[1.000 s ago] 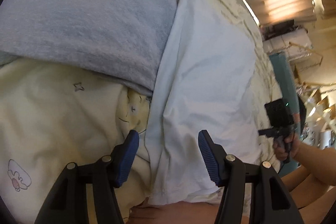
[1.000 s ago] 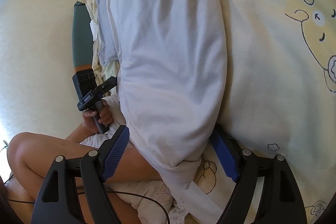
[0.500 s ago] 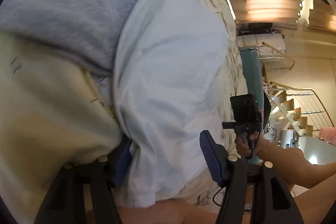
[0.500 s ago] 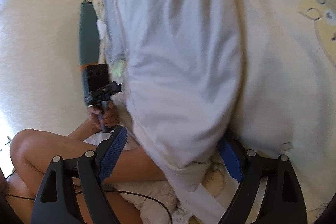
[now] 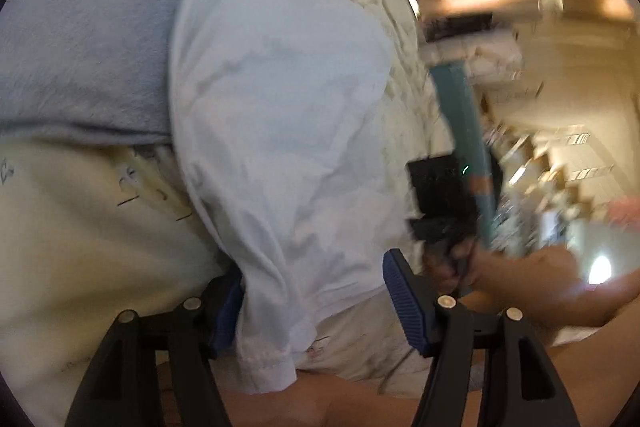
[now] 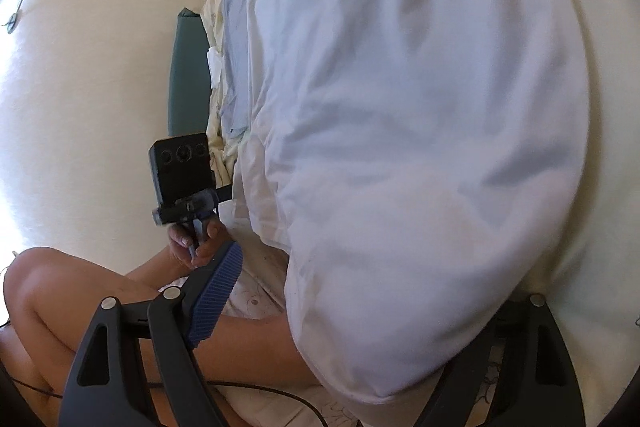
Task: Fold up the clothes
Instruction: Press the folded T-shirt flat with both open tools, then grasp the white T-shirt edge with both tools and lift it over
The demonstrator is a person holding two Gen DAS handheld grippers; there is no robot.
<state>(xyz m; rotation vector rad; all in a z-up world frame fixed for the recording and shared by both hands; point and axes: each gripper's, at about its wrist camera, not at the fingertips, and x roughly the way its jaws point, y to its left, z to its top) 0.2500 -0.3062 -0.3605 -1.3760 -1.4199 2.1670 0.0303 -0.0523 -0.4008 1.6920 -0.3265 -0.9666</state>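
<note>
**White garment draped between both grippers, neither visibly clamped**

White garment (image 5: pixel 288 131): thin woven cotton, soft wrinkles, stitched hem at its near corner. It lies across a cream bedsheet (image 5: pixel 80 247) printed with small line drawings, and its near end hangs over the bed edge onto the person's bare legs (image 6: pixel 80 307).

Left gripper (image 5: pixel 316 311): black frame, ribbed blue pads. Jaws are opening, with a fold of the garment between them. Left pad is half buried under cloth, right pad stands clear of it. No squeeze visible.

Right gripper (image 6: pixel 360 311): jaws wide and closing, garment bulging between them. Left pad is clear of the cloth, right pad hidden under it; contact there can't be told.

Grey-blue garment (image 5: pixel 92 27): thicker, fuzzy knit, lying flat just left of the white one, their edges touching.

Teal padded edge (image 6: pixel 188 79) runs along the bed's left side in the right wrist view. Left wrist view is motion-blurred on its right side.
</note>
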